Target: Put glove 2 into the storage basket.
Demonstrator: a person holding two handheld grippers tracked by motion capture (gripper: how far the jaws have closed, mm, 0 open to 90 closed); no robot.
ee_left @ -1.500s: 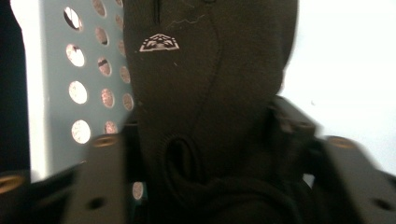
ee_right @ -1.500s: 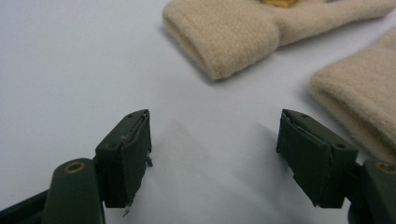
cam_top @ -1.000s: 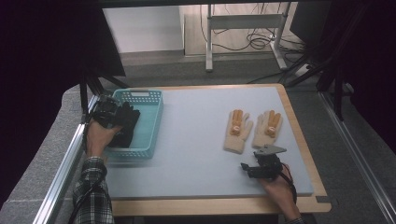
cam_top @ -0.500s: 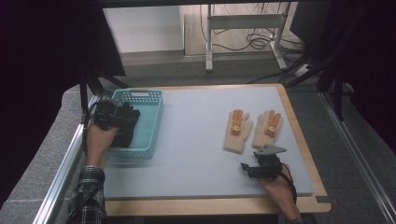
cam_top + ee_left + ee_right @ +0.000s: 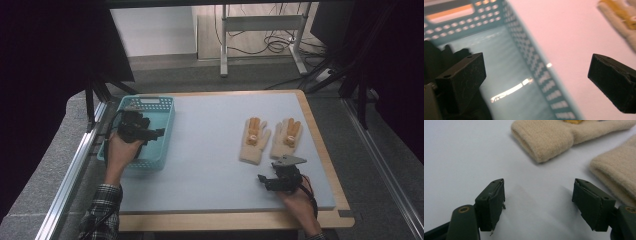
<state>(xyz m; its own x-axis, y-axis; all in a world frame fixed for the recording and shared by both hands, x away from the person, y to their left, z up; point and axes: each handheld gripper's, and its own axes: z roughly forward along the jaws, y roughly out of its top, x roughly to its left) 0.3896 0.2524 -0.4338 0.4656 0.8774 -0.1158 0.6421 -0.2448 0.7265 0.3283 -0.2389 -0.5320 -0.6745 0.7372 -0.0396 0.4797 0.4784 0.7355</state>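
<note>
Close to the person, near the front edge of the table (image 5: 210,200), the right claw (image 5: 272,181) sits low over the pale mat in the right hand (image 5: 298,199). Its two black fingers (image 5: 491,202) are spread apart and nothing is between them; they are let go, not squeezing. Just past the claw lie two cream gloves with orange patches. The left glove (image 5: 253,140) is a bit ahead of the claw and to its left, and the right glove (image 5: 287,137) is right in front of it, with its cuff nearest the claw. In the right gripper view both cuffs (image 5: 544,141) lie flat on the mat, near the fingers but not touching them. The gloves lie side by side, with their finger ends pointing away from the person. Over on the other side, a little farther back, the left hand (image 5: 119,152) holds the left claw (image 5: 145,132) above a blue basket (image 5: 167,117) with holes in its walls. In the left gripper view this claw's fingers (image 5: 461,77) are wide apart too, and hold nothing. One finger hangs over the inside of the basket, and the other hangs over the mat outside the basket wall. The basket stands at the left edge of the table, well apart from the gloves.
</note>
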